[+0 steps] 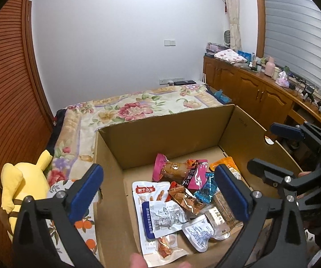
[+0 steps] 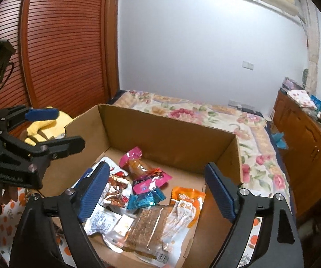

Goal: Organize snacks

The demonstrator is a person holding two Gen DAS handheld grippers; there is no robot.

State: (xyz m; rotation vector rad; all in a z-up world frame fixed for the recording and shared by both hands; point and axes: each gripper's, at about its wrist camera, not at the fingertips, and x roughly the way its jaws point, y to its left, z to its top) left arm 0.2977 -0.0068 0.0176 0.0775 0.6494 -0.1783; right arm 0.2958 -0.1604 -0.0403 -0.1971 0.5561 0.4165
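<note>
An open cardboard box (image 1: pixel 160 129) (image 2: pixel 160 131) stands on a bed and holds several snack packets: a pink-ended sausage pack (image 1: pixel 171 167) (image 2: pixel 135 163), a blue candy wrapper (image 2: pixel 145 199), an orange pouch (image 2: pixel 188 203), a clear bar pack (image 2: pixel 147 230) and a white pouch (image 1: pixel 151 194). My left gripper (image 1: pixel 158 192) is open and empty above the box's near left part; it also shows in the right wrist view (image 2: pixel 55 129). My right gripper (image 2: pixel 158 189) is open and empty above the snacks; it also shows in the left wrist view (image 1: pixel 272 149).
A yellow plush toy (image 1: pixel 24 185) lies left of the box on the floral bedspread (image 1: pixel 138 105). A wooden slatted wardrobe (image 2: pixel 59 44) stands on the left. A wooden cabinet (image 1: pixel 261 89) with bottles and tissues runs along the right.
</note>
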